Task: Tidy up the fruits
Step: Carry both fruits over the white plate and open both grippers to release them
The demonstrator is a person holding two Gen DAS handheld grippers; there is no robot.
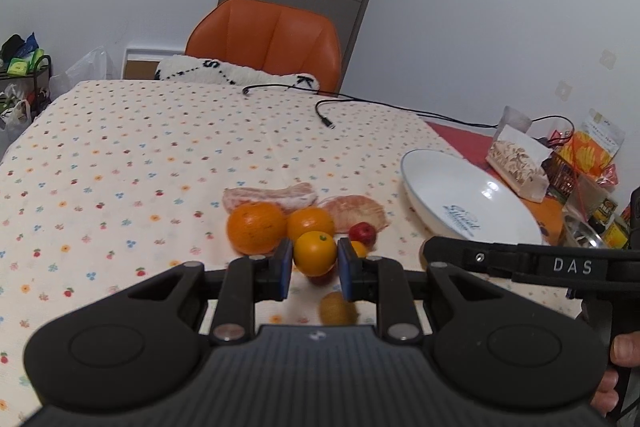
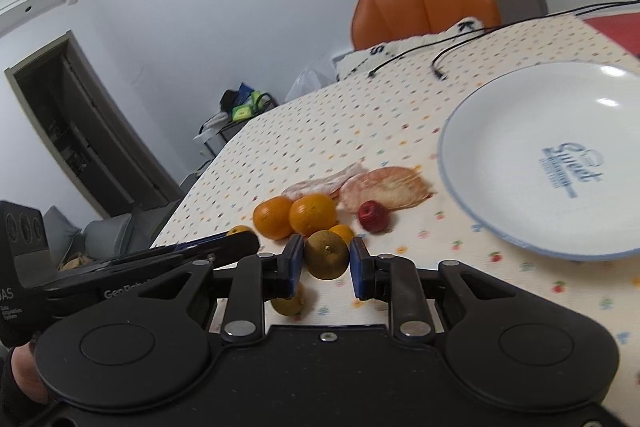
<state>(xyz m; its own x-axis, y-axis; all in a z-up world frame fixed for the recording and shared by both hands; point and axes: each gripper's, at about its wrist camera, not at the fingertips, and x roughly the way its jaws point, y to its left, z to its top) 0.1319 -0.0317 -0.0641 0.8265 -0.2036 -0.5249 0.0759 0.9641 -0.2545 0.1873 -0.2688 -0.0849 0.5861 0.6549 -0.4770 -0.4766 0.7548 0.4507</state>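
Left gripper clamps a small orange at frame centre across its firm, smooth, roll-prone middle, while right gripper brackets a greenish fruit, contact unclear.

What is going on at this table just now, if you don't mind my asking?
A person is sorting fruit with two handheld grippers. The left gripper has its fingers around a small orange; the right gripper has its fingers around a brownish-green fruit. Whether either is lifted is unclear. Two more oranges, a red fruit and pomelo segments lie on the cloth. The plate is empty.
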